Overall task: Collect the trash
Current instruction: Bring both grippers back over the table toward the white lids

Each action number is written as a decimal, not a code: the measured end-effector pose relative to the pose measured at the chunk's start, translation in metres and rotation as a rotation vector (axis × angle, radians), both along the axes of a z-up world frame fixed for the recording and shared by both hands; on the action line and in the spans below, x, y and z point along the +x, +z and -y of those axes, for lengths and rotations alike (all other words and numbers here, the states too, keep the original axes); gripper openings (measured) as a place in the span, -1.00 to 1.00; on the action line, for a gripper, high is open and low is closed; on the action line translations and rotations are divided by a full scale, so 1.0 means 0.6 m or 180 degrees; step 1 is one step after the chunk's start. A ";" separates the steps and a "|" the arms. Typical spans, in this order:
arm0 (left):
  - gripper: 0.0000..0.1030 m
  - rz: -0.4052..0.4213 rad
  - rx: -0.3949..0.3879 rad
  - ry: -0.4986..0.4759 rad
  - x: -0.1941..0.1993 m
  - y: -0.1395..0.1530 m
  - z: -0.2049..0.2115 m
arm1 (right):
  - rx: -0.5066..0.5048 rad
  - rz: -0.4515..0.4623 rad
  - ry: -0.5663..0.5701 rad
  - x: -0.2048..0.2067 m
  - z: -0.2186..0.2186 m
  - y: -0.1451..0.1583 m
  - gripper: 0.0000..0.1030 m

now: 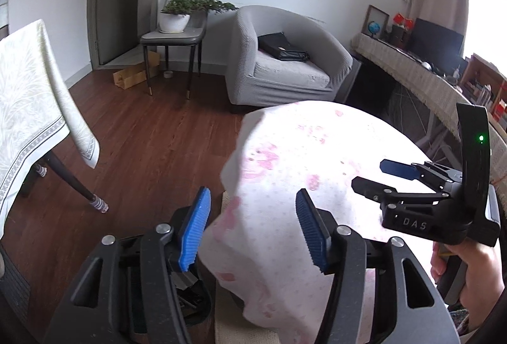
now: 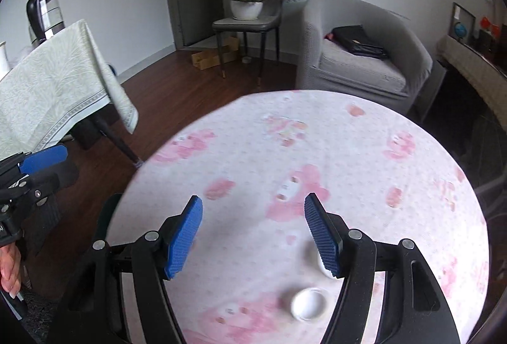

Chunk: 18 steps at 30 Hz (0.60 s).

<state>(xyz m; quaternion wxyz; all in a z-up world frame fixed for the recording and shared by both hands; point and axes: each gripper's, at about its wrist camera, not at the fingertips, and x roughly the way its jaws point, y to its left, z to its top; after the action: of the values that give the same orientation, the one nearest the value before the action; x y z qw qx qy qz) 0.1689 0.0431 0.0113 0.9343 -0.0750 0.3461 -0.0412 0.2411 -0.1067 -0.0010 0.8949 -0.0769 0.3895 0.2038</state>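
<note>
A round table with a white, pink-patterned cloth [image 2: 348, 154] fills the right wrist view. Two small white round cups lie on it: one [image 2: 309, 302] sits low between the fingers, the other [image 2: 313, 258] is partly hidden behind the right blue pad. My right gripper [image 2: 253, 236] hangs open above the cloth with nothing in it, and it also shows at the right of the left wrist view as the right gripper [image 1: 370, 176]. My left gripper [image 1: 253, 226] is open over the table's left edge, where the cloth [image 1: 285, 169] hangs down between its fingers without touching the pads.
A dark container-like shape [image 1: 190, 299] sits low under the left gripper at the table's edge. A second table with a pale green cloth [image 2: 57, 90] stands to the left, a grey armchair [image 2: 364, 59] and a chair with a potted plant [image 2: 250, 8] behind. The floor is wood.
</note>
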 end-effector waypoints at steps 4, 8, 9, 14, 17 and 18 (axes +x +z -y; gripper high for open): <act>0.20 -0.0013 -0.0128 -0.0185 0.011 -0.008 0.027 | -0.0026 -0.0037 -0.0089 0.000 0.036 -0.009 0.32; 0.21 -0.0064 -0.0063 -0.0241 0.020 -0.016 0.061 | -0.0067 -0.0073 -0.0126 -0.006 0.052 -0.017 0.32; 0.21 -0.0075 -0.0048 -0.0256 0.022 -0.018 0.069 | -0.0087 -0.0081 -0.0132 -0.006 0.056 -0.020 0.32; 0.21 -0.0124 0.0075 -0.0418 0.029 -0.027 0.111 | -0.0119 -0.0118 -0.0194 -0.002 0.078 -0.027 0.32; 0.21 -0.0160 0.0122 -0.0505 0.034 -0.035 0.133 | -0.0110 -0.0178 -0.0228 0.004 0.087 -0.034 0.32; 0.21 -0.0179 0.0133 -0.0527 0.035 -0.038 0.139 | -0.0093 -0.0203 -0.0237 0.006 0.090 -0.036 0.31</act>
<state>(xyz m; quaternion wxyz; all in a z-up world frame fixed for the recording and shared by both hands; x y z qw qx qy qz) 0.1899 -0.0400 -0.0113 0.9189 -0.0277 0.3780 -0.1090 0.2449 -0.1608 -0.0227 0.8877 -0.0689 0.4234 0.1671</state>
